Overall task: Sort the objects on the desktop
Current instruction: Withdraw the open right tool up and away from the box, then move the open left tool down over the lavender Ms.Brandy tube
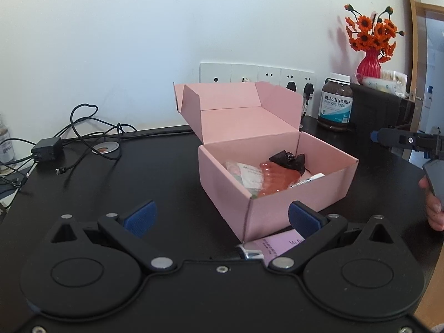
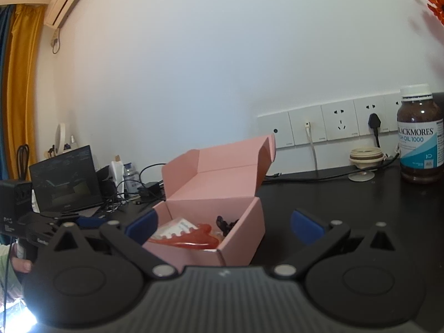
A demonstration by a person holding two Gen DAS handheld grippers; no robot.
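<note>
An open pink cardboard box [image 1: 277,208] stands mid-desk with its lid flap tilted back. Inside lie a red comb-like piece [image 1: 277,179], a black bow [image 1: 288,159], a white packet [image 1: 244,174] and a white tube [image 1: 308,180]. A pale purple tube [image 1: 277,245] lies on the desk against the box's front corner, just inside my left gripper's right finger. My left gripper [image 1: 222,217] is open and holds nothing. From the right wrist view, the box [image 2: 241,222] sits just beyond my right gripper [image 2: 223,226], which is open and holds nothing.
A fish oil bottle [image 1: 335,102] and a red vase of orange flowers [image 1: 369,63] stand back right by a black case [image 1: 380,102]. A charger with tangled cables [image 1: 47,149] lies at the left. A laptop [image 2: 65,179] sits far left. Wall sockets [image 1: 258,73] run behind.
</note>
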